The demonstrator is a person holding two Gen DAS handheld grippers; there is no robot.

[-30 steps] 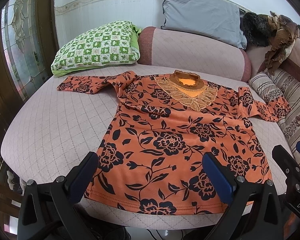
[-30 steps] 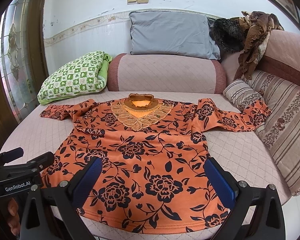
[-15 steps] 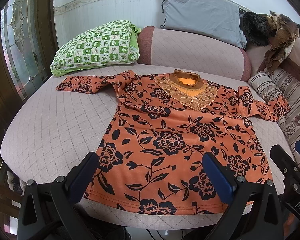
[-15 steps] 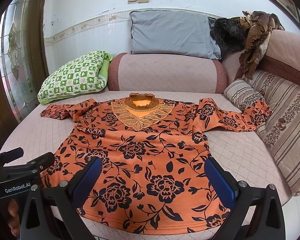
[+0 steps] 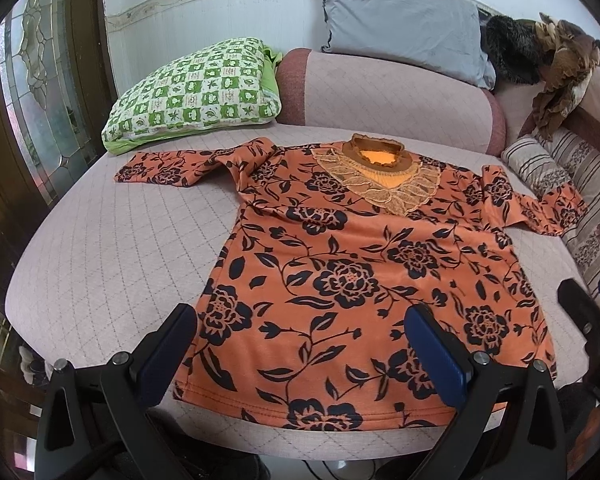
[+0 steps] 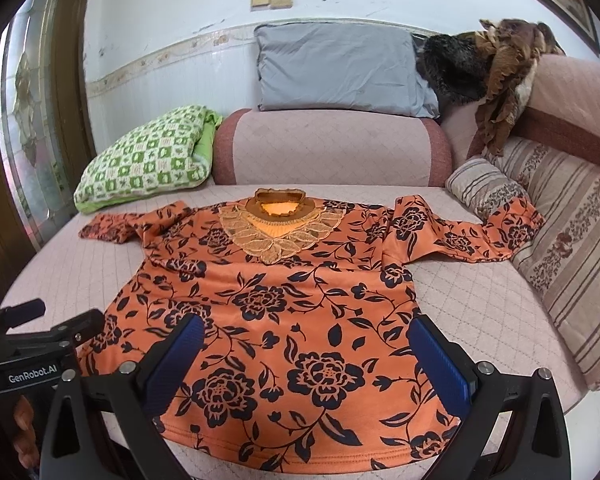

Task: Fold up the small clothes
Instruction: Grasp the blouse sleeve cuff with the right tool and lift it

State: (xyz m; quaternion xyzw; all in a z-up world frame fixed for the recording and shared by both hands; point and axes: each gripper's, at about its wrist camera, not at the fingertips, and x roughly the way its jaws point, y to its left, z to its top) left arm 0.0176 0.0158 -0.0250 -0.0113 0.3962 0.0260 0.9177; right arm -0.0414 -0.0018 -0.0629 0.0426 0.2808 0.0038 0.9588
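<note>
Orange floral top (image 5: pixel 352 272) lies flat, face up, mid-frame in both views, spread on the pink quilted sofa seat (image 5: pixel 112 264). Lace collar (image 5: pixel 380 176) sits at upper centre, hem along the bottom edge nearest the cams. One sleeve (image 5: pixel 172 164) stretches to upper left; the other sleeve (image 6: pixel 472 232) runs to the right and ends against the striped cushion (image 6: pixel 572 248).

Left gripper (image 5: pixel 304 344) hangs over the hem w/ jaws spread wide, nothing between them. Right gripper (image 6: pixel 304 344) same: released, empty, above the lower body of the top. No fold started yet, by the look of it.

Doing it well, my read:
- Sleeves first. Pinch each at the cuff, lay it straight across the chest, no twist.
- Grab one layer pair cleanly; fabric looks thin and slippery, so a shallow pinch may slip out.
- Right cuff is touching the cushion, so lift before pulling or it'll drag.
- Then take both hem corners at once, grippers level, carry up toward the collar so edges line up.
- Hem is near the seat's front edge; keep it from sliding off.

Green checked pillow (image 5: pixel 196 92) at upper left is well apart, no obstacle.
</note>
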